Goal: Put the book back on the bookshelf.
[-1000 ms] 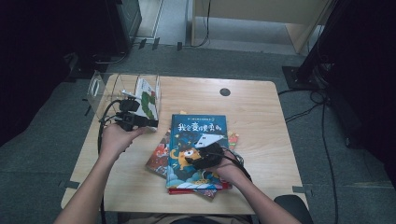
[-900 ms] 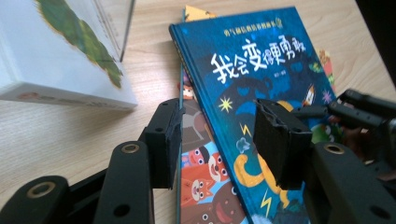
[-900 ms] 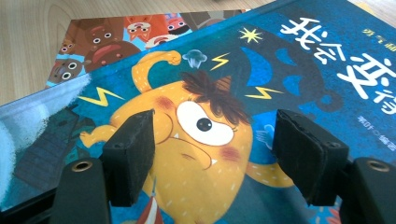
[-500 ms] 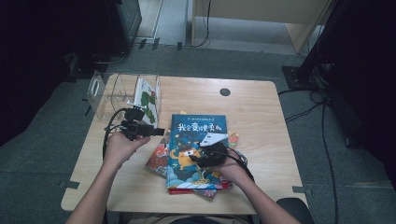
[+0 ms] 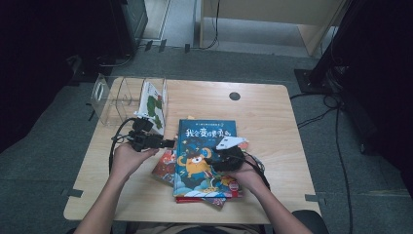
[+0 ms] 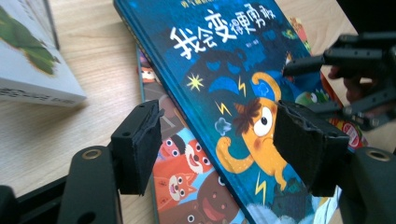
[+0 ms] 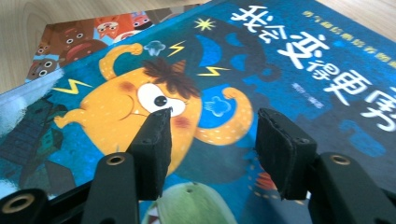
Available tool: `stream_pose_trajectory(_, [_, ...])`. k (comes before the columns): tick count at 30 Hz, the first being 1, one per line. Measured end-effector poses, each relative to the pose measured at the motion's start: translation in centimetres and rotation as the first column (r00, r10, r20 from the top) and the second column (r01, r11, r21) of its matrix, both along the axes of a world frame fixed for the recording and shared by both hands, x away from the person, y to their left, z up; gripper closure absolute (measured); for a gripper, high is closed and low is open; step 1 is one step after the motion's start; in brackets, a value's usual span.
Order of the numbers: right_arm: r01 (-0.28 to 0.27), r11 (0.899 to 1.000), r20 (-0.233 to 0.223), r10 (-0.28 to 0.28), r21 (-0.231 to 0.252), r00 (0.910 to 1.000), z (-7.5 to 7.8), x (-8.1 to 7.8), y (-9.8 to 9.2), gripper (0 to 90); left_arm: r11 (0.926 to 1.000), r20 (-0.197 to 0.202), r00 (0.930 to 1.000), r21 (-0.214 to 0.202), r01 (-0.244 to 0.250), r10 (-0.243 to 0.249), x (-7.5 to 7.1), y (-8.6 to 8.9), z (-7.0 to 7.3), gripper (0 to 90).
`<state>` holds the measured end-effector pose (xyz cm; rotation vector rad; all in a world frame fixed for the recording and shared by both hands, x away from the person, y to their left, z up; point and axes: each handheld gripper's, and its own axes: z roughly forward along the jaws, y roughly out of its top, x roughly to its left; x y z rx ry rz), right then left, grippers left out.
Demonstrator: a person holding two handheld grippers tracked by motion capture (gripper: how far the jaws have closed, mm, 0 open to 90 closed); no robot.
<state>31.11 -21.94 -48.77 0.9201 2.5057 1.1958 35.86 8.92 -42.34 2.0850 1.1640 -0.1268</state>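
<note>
High view puts the blue picture book (image 5: 204,151) on top of a loose stack of other books (image 5: 165,168) near the front middle of the table (image 5: 272,112), with the clear book rack (image 5: 122,95) and a white book (image 5: 155,102) standing in it at the back left. The left gripper (image 5: 165,143) sits just off the blue book's left edge; its jaws have just been opening and stand spread with nothing between them, the book's edge lying beyond them in the left gripper view. The right gripper (image 7: 210,149) hovers low over the cover with its jaws apart, having just been narrowing, and no page or edge sits between them. The likely trouble is a grab at the flat cover: the pads could skid, or catch only the cover and flip it open. Pushing sideways could also drag the lower books askew or shove them toward the table's edge.
</note>
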Motion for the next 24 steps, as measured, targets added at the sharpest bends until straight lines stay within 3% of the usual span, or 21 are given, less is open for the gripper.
stream_pose_trajectory(8, [0.030,1.000,0.006,-0.030,-0.003,0.9995,0.1,0.3,-1.4,55.3,0.9998,0.038,0.9992,-0.014,0.016,-0.016,-0.7,-0.4,-0.3,31.5])
stream_pose_trajectory(13, [0.049,0.999,0.002,-0.049,0.000,0.9988,0.2,0.3,-2.3,63.0,1.0000,0.053,0.9986,-0.004,0.005,-0.004,-1.2,-0.6,-0.8,32.5])
stream_pose_trajectory(15, [0.059,0.998,-0.005,-0.059,-0.001,0.9982,0.1,0.3,-2.7,65.8,0.9998,0.052,0.9986,-0.018,0.002,-0.001,-1.4,-0.7,-0.9,32.8])
stream_pose_trajectory(24, [0.098,0.995,0.004,-0.098,-0.005,0.9952,0.0,0.2,-4.2,76.1,0.9992,0.065,0.9971,0.000,0.039,-0.039,-2.1,-1.3,-1.4,33.1])
